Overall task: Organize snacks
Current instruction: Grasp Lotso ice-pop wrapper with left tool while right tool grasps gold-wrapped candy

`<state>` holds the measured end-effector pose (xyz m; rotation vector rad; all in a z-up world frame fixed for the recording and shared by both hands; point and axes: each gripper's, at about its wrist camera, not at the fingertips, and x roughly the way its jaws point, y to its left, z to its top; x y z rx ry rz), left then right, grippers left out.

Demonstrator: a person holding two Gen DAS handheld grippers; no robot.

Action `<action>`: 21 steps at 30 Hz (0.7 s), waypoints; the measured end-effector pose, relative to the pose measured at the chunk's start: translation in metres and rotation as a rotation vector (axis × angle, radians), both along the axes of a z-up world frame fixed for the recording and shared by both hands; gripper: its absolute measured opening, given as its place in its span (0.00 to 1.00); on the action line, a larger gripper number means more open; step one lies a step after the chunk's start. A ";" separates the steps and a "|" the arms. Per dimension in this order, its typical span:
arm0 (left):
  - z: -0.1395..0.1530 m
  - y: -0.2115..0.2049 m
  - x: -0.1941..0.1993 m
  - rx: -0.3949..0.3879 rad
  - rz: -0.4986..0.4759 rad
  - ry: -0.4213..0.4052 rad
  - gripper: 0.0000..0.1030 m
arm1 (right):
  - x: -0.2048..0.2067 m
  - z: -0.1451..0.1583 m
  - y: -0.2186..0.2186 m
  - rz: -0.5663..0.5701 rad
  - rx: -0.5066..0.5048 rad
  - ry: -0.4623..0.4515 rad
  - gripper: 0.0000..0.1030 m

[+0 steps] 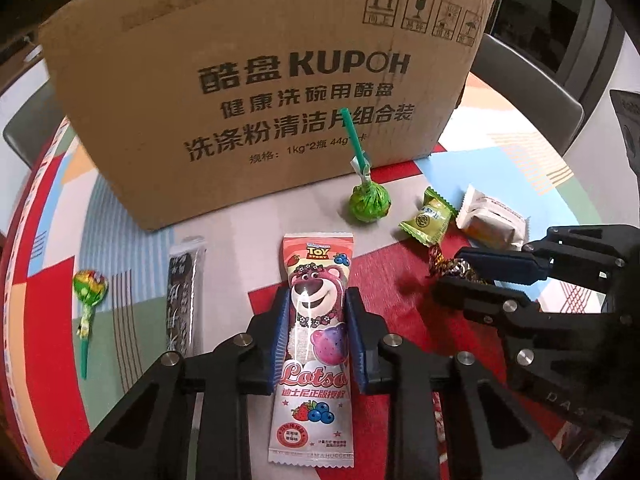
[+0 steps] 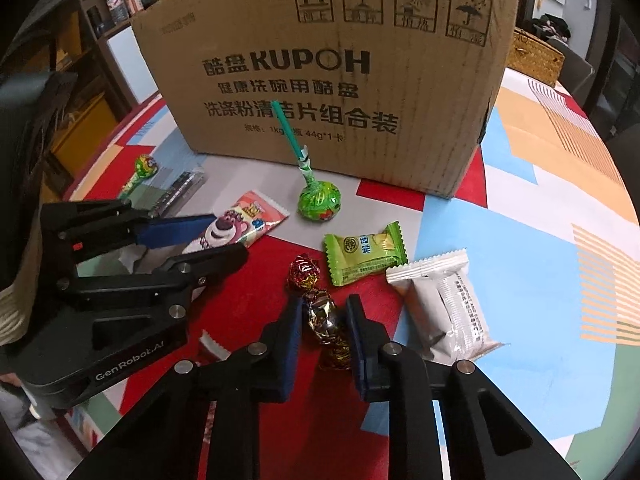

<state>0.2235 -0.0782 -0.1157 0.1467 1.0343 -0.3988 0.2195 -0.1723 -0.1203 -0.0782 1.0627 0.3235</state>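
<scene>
A brown cardboard box (image 1: 256, 92) fills the upper frame. Below it, the left gripper (image 1: 316, 332), angled steeply down, clamps a long pink bear-printed snack pouch (image 1: 314, 344); the right gripper (image 2: 324, 332) likewise pinches a foil-wrapped candy (image 2: 326, 320) at lower centre.

Both grippers: matte black plastic linkage frames, open triangular cut-outs, round silver pivot pins. Blue ribbed pads line the fingers (image 1: 280, 332). Left gripper (image 2: 208, 236) body reads "GenRobot.AI" in white, with a small red mark. Right gripper (image 1: 460, 270): faint embossed letters.
</scene>
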 end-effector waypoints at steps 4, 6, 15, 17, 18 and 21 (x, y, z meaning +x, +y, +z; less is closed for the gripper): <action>0.009 0.004 -0.011 -0.019 0.008 -0.023 0.26 | -0.005 0.008 -0.001 -0.008 0.012 -0.017 0.22; 0.014 0.006 -0.014 -0.030 0.014 -0.033 0.26 | -0.008 0.013 -0.003 -0.009 0.016 -0.026 0.22; 0.049 0.020 -0.030 -0.068 0.031 -0.116 0.26 | -0.017 0.039 -0.001 -0.016 0.030 -0.092 0.22; 0.058 0.023 -0.033 -0.078 0.033 -0.137 0.26 | -0.019 0.045 -0.002 -0.017 0.035 -0.108 0.22; 0.062 0.024 -0.033 -0.084 0.034 -0.148 0.26 | -0.020 0.050 -0.001 -0.017 0.038 -0.121 0.22; 0.076 0.026 -0.036 -0.096 0.036 -0.185 0.26 | -0.021 0.061 0.001 -0.016 0.043 -0.153 0.22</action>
